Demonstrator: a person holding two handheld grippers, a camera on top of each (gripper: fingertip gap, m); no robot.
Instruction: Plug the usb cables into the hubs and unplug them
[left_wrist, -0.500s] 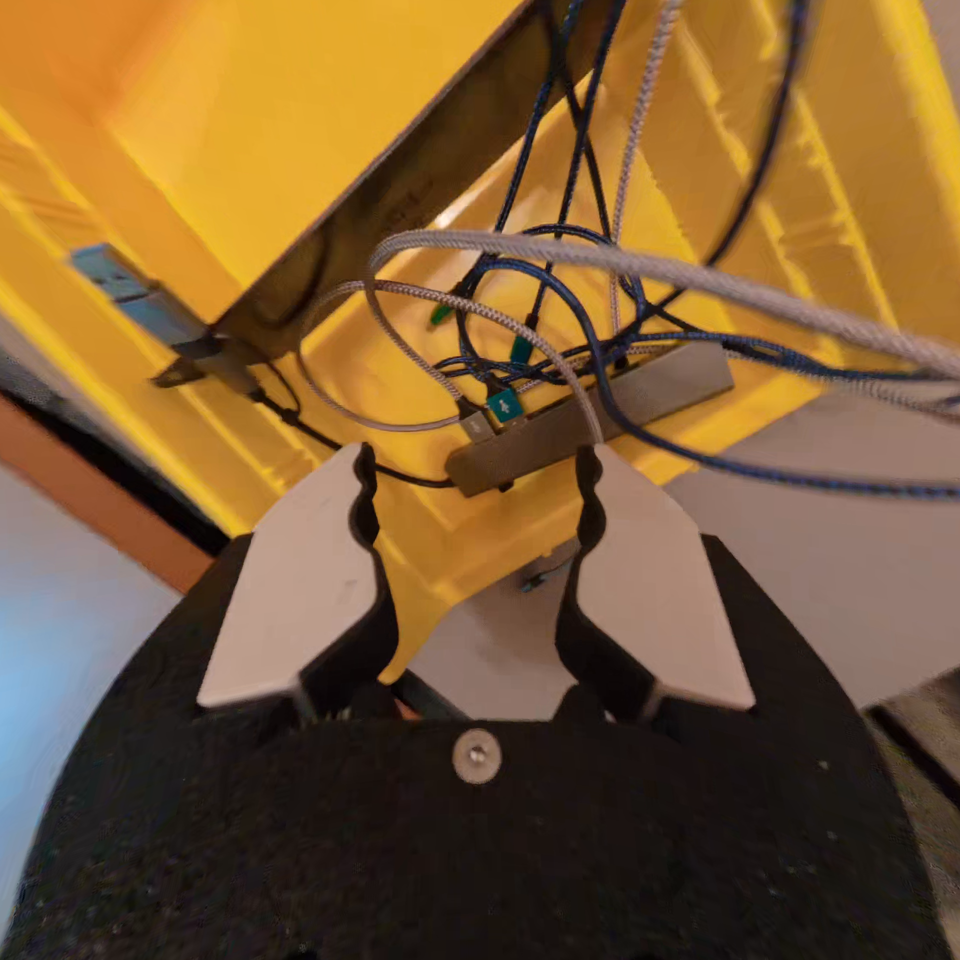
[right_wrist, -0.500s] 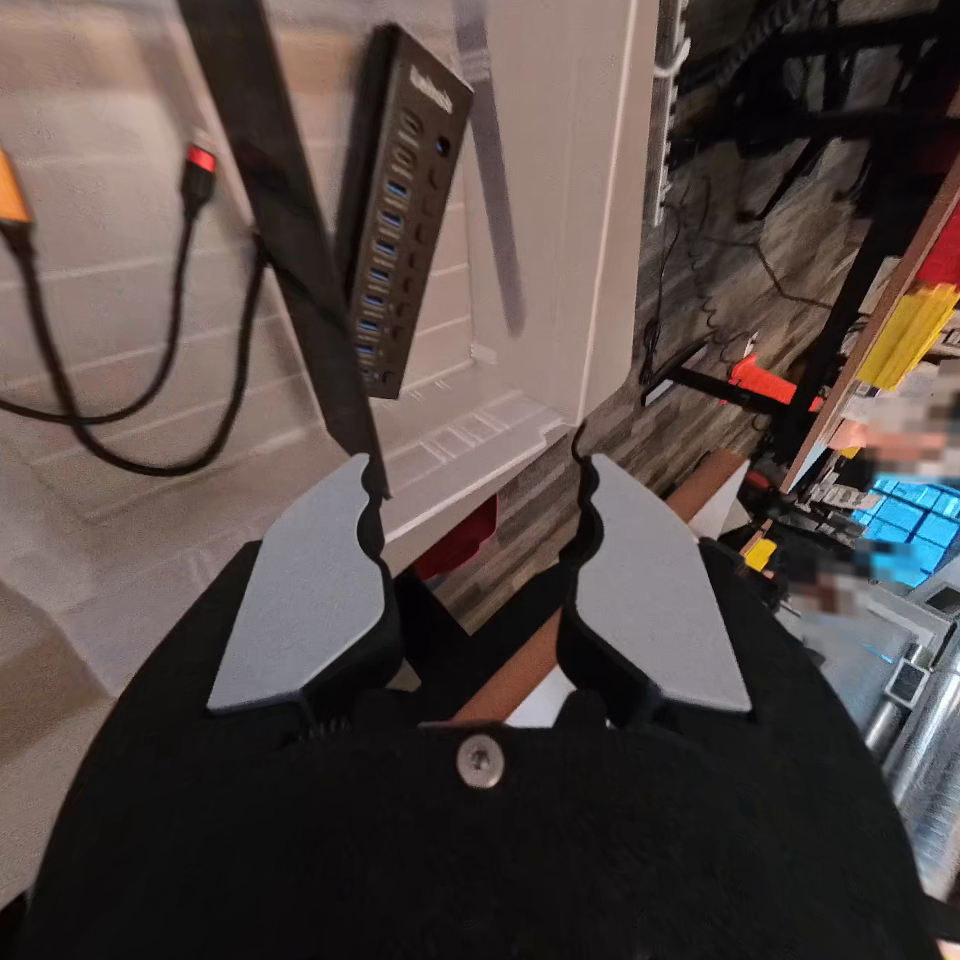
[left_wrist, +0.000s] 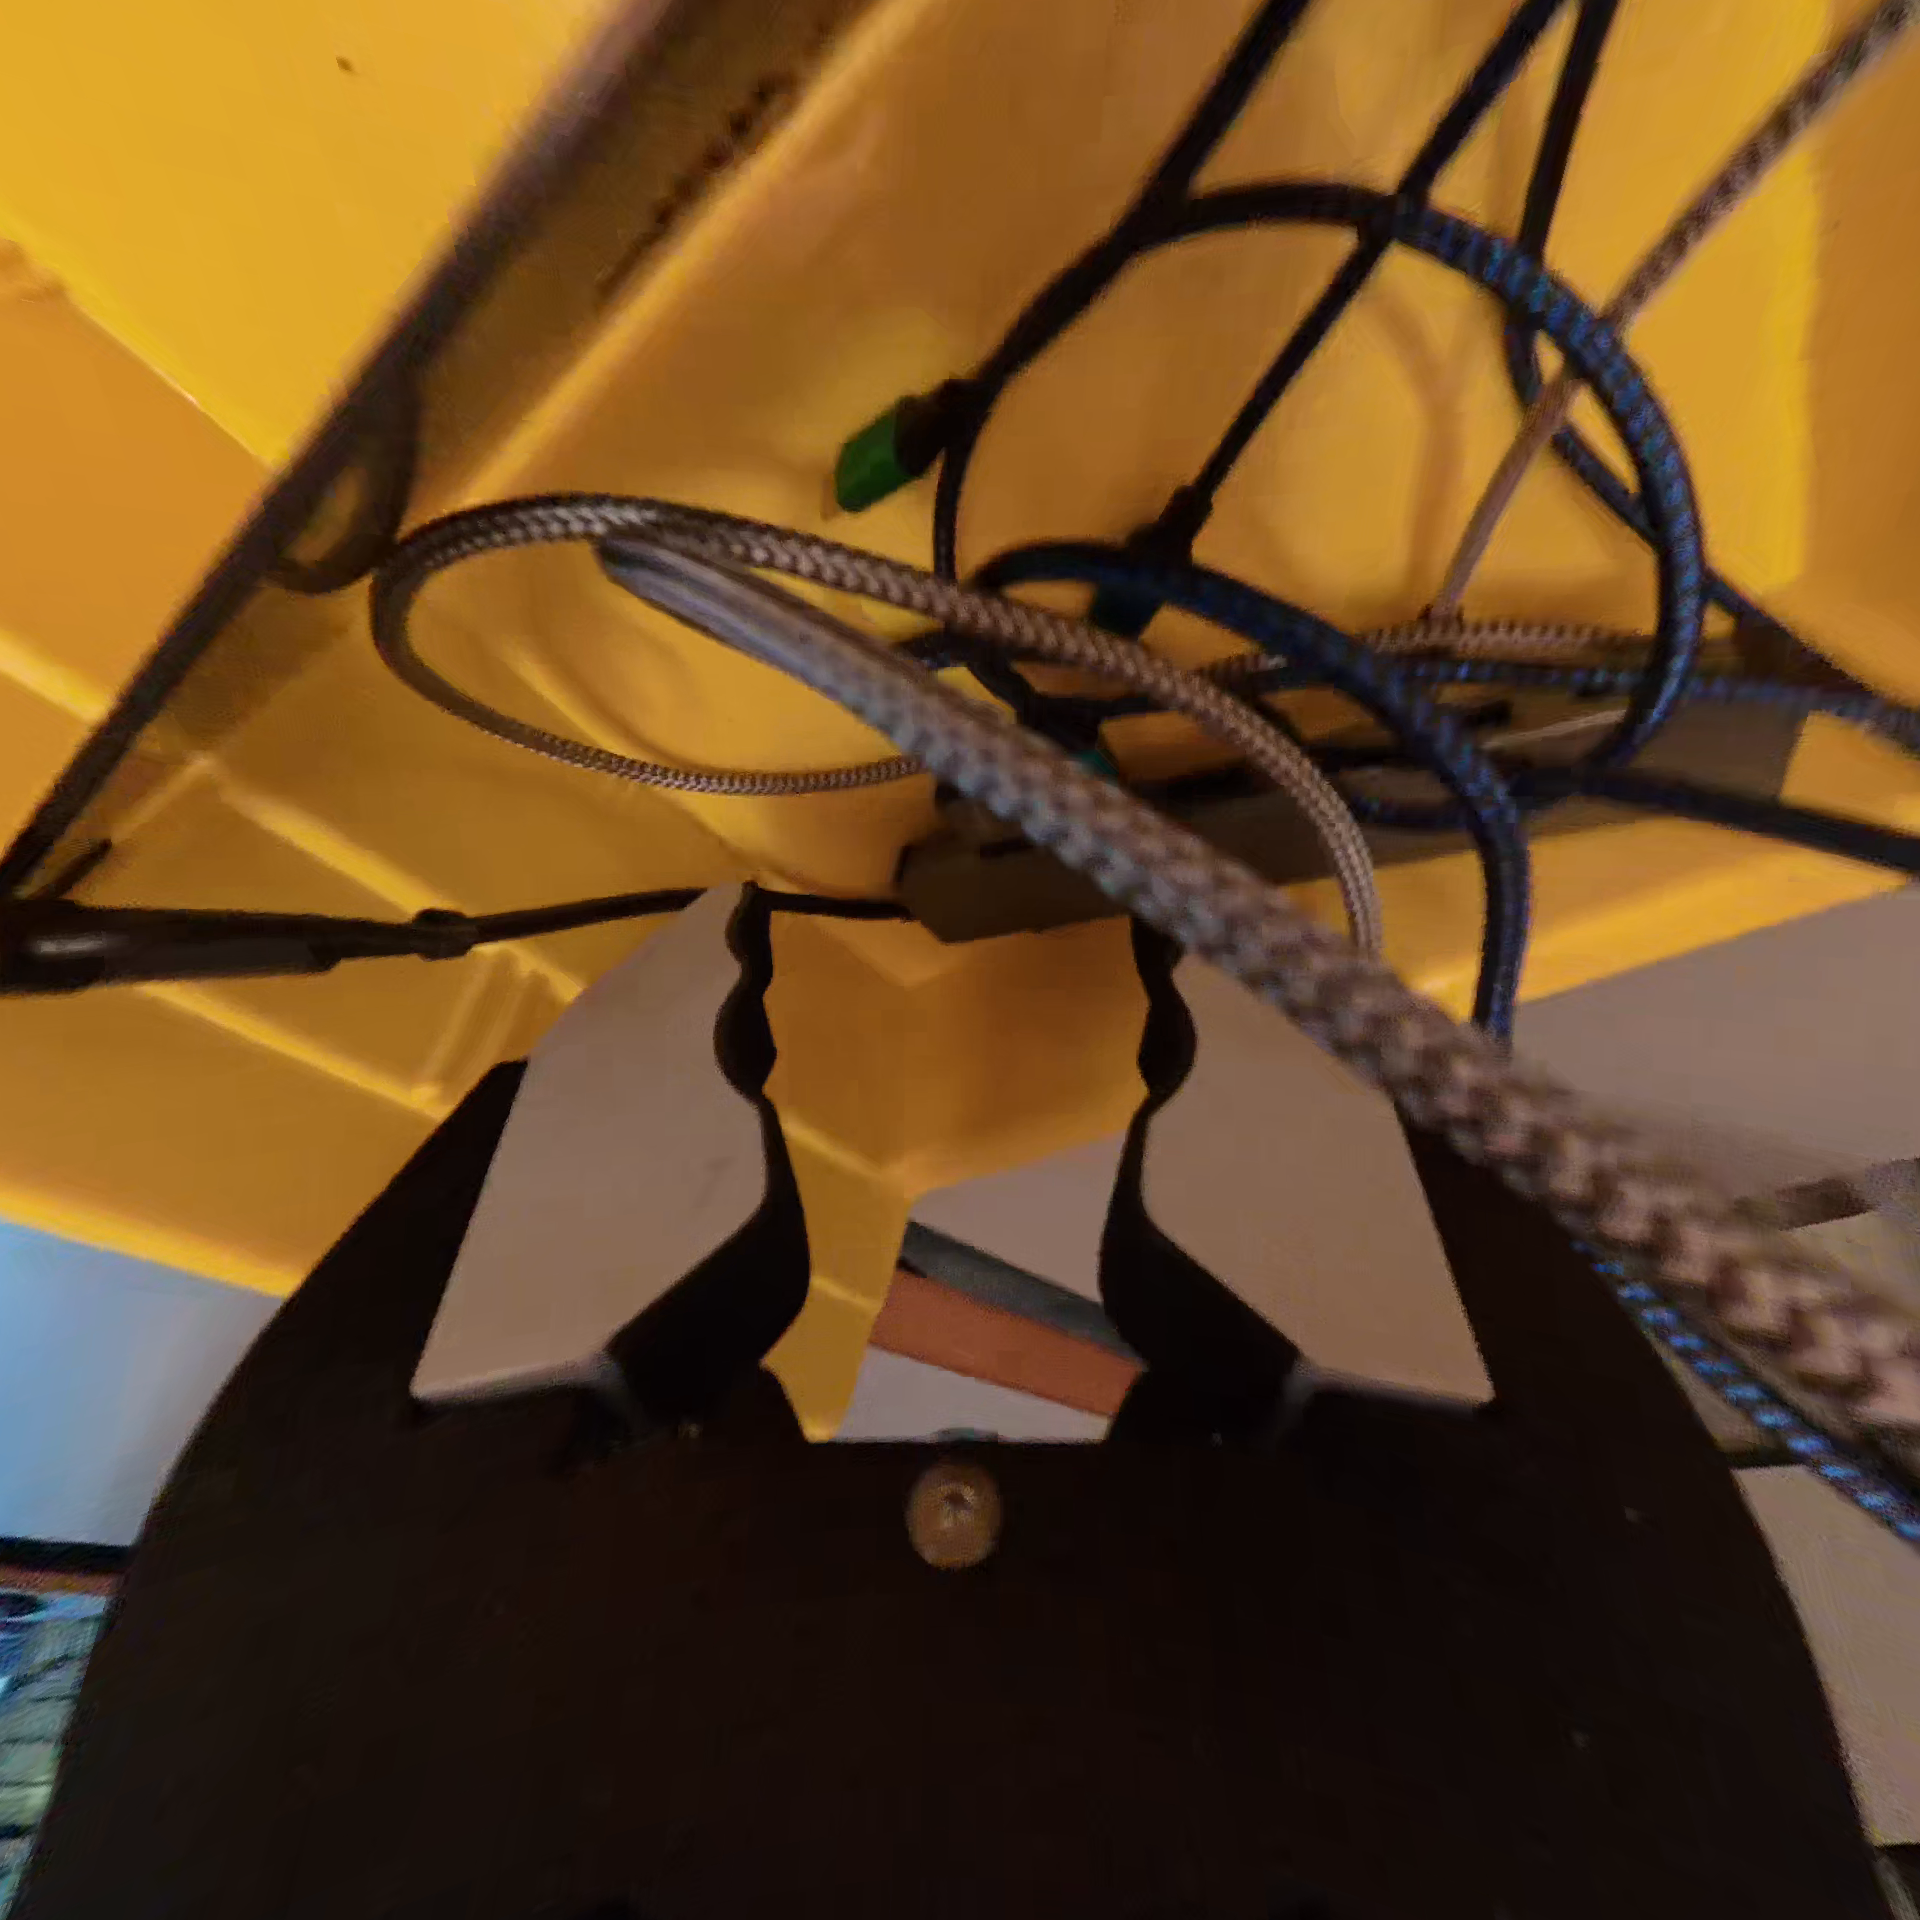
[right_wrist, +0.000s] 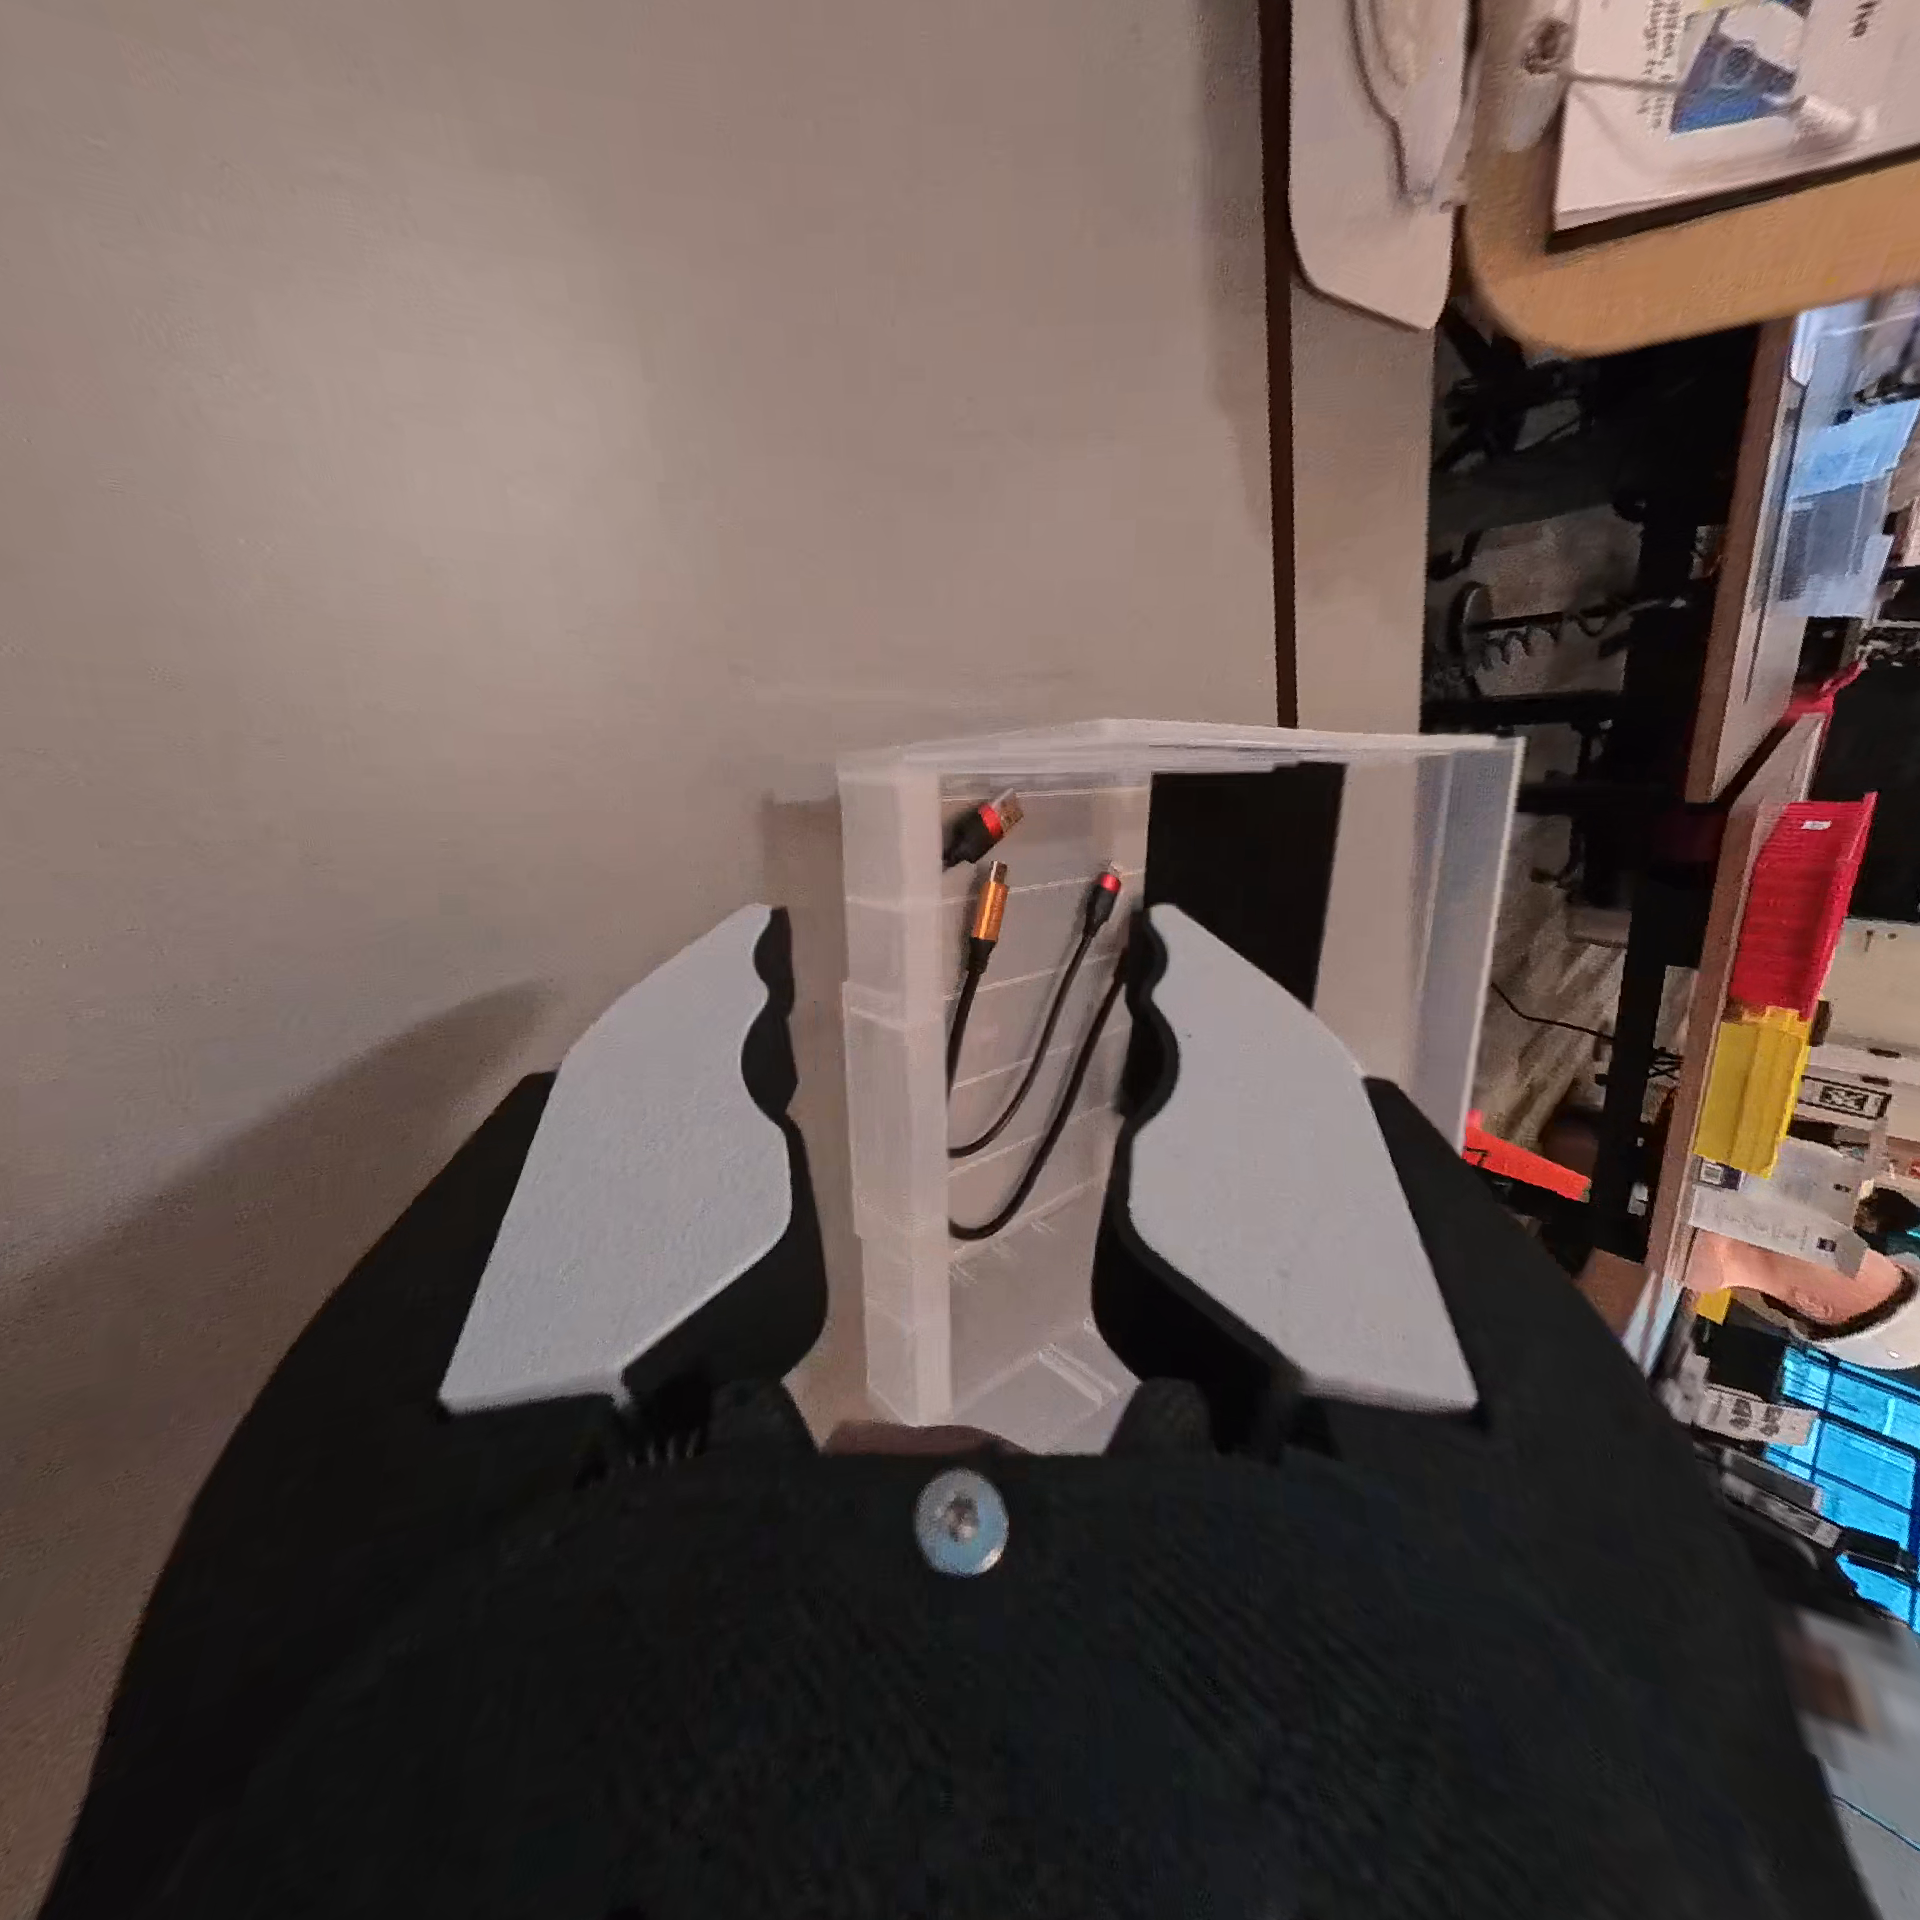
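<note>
Several braided cables (left_wrist: 1195, 862) cross the grey hub (left_wrist: 1039, 883) in the yellow bin (left_wrist: 727, 343), centre of the left view. The left gripper (left_wrist: 940, 914), fingers apart and empty, could snag a loop and drag the hub. The right gripper (right_wrist: 956, 935), also spread and empty, faces a clear bin (right_wrist: 899, 1091) holding loose black cables (right_wrist: 1039, 1070) at centre frame.
</note>
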